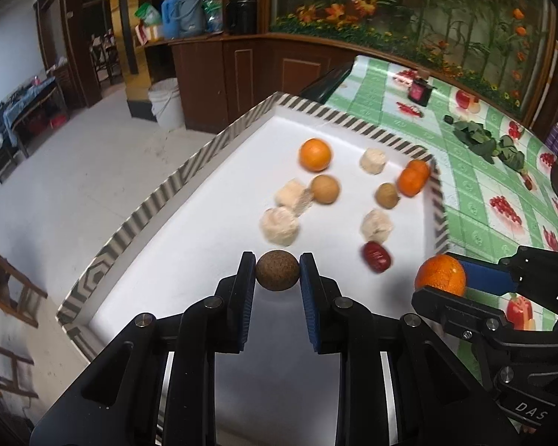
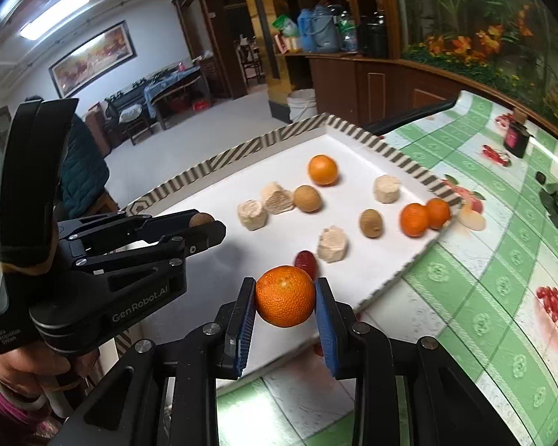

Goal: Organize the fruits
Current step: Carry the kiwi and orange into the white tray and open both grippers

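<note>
My left gripper (image 1: 277,271) is shut on a small brown round fruit (image 1: 277,270) above the near part of the white tray (image 1: 212,230); it also shows in the right wrist view (image 2: 204,223). My right gripper (image 2: 284,297) is shut on an orange (image 2: 284,295) over the tray's near right edge; the orange also shows in the left wrist view (image 1: 441,274). On the tray lie a big orange (image 2: 322,170), two small oranges (image 2: 424,215), two tan round fruits (image 2: 307,198), a red date (image 2: 305,262) and several pale beige chunks (image 2: 332,243).
The tray has a striped raised rim (image 1: 189,171). It rests on a table with a green checked fruit-print cloth (image 2: 483,297). Dark leafy greens (image 1: 483,141) and a small dark box (image 1: 420,91) lie on the cloth beyond the tray.
</note>
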